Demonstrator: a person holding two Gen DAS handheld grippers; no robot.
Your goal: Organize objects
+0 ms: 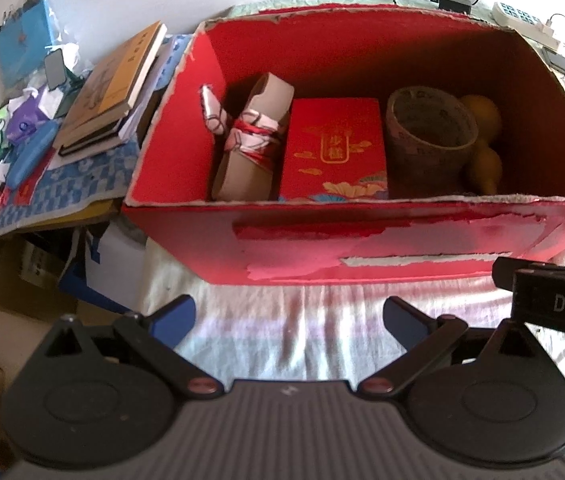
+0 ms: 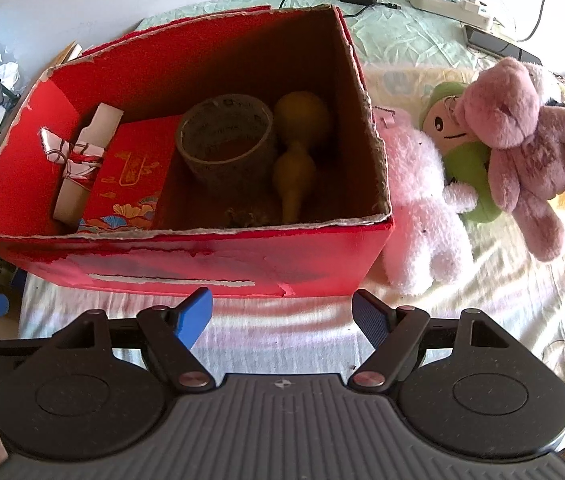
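Open red cardboard box (image 2: pixel 186 256) with torn, ragged edges, resting on a wrinkled pale bedsheet (image 2: pixel 494 304). Inside, left to right: a brown paper roll (image 1: pixel 248 140) tied with red string, a flat red packet (image 1: pixel 332 152) printed in gold, a wide tape ring (image 2: pixel 224 140), and a smooth yellow gourd (image 2: pixel 296 152). Just right of the box lie fluffy plush toys: one white (image 2: pixel 422 200), one green-hooded (image 2: pixel 458 128), one mauve (image 2: pixel 530 136). Left gripper (image 1: pixel 288 318) and right gripper (image 2: pixel 282 314) both hover released, blue-padded jaws spread, empty, before the box's near wall.
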